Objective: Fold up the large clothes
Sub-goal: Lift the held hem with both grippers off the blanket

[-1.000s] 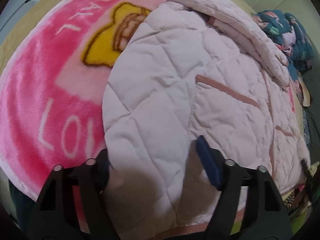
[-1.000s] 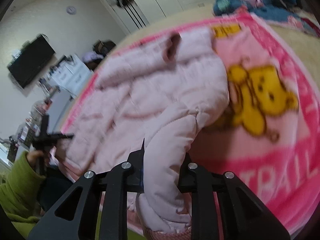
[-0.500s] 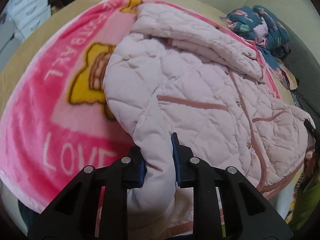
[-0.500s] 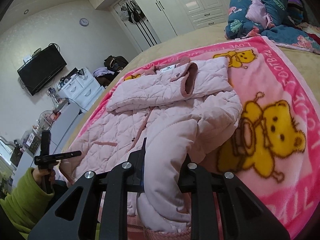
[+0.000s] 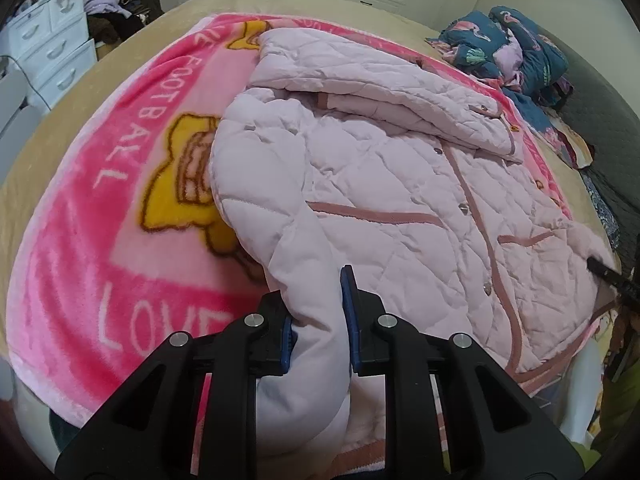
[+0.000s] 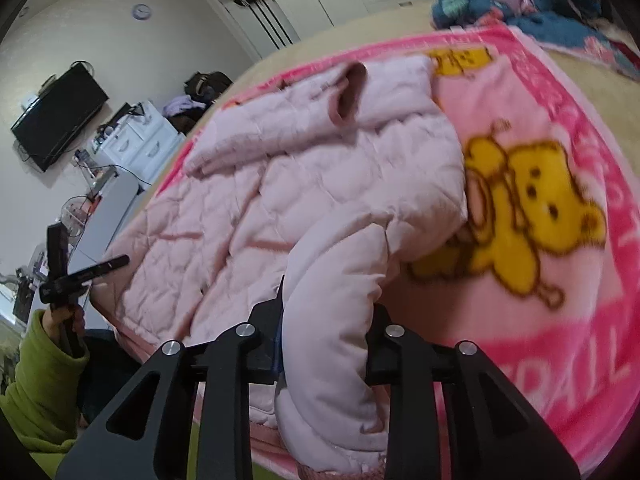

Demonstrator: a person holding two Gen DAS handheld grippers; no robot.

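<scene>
- the pink quilted jacket (image 5: 400, 184) lies spread on the pink bear blanket (image 5: 120, 208), front side up, one sleeve already crossed over the chest near the collar.
- its lower edge hangs toward the near side of the bed, close to the person.
- left gripper (image 5: 318, 320) is clenched on a thick roll of the jacket's padded fabric, the blue pads pressing in from both sides.
- right gripper (image 6: 326, 332) is likewise clamped on a sleeve (image 6: 332, 320), whose cuff droops below the fingers.
- in the right view, the left gripper (image 6: 72, 276) shows small at the jacket's far corner, held by a green-sleeved arm.
- so both hands have a grip, well apart across the garment; looks like a lift-and-fold is being set up.
- the risk, as i judge it: that puffy fabric is slippery and bulky, and a shallow pinch could let it slide out mid-lift.
- uneven pull from the two sides could skew the fold or undo the tucked sleeve.
- the plush blanket could also drag along and bunch underneath.
- beyond: a heap of dark floral bedding (image 5: 516, 52) at the far corner, white drawers (image 5: 48, 44) by the wall.
</scene>
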